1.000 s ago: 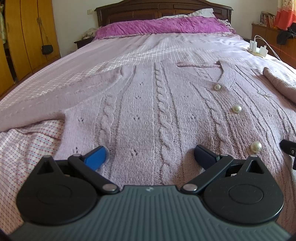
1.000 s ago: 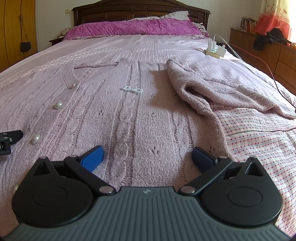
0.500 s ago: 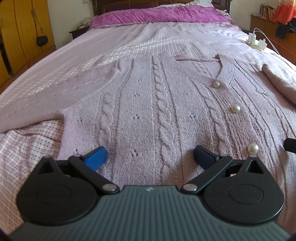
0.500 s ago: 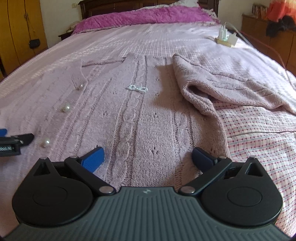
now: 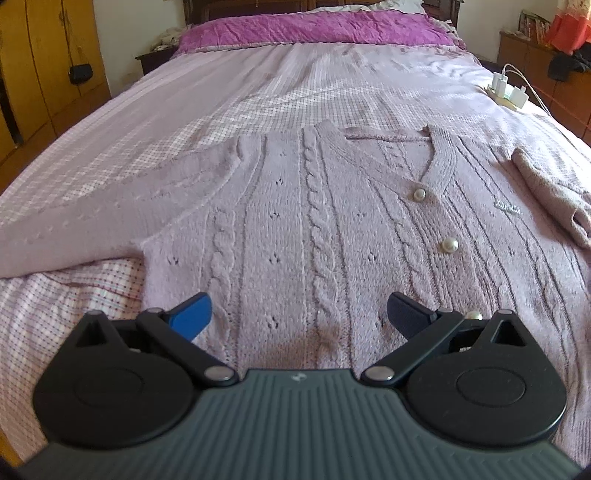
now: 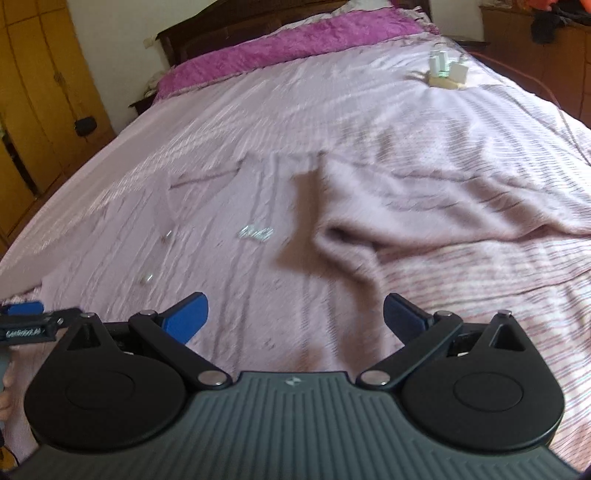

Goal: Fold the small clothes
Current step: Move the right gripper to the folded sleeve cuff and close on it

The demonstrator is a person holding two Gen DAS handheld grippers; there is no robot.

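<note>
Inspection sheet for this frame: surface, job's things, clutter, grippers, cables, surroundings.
Surface: bed with pink checked sheet.
Job's things: lilac cable-knit cardigan spread face up, pearl buttons; its left-side sleeve stretched out, other sleeve folded over.
Clutter: power strip with chargers.
Grippers: left gripper and right gripper open, holding nothing.
Cables: white lead from chargers.
Surroundings: purple pillow, wooden wardrobe.
</note>
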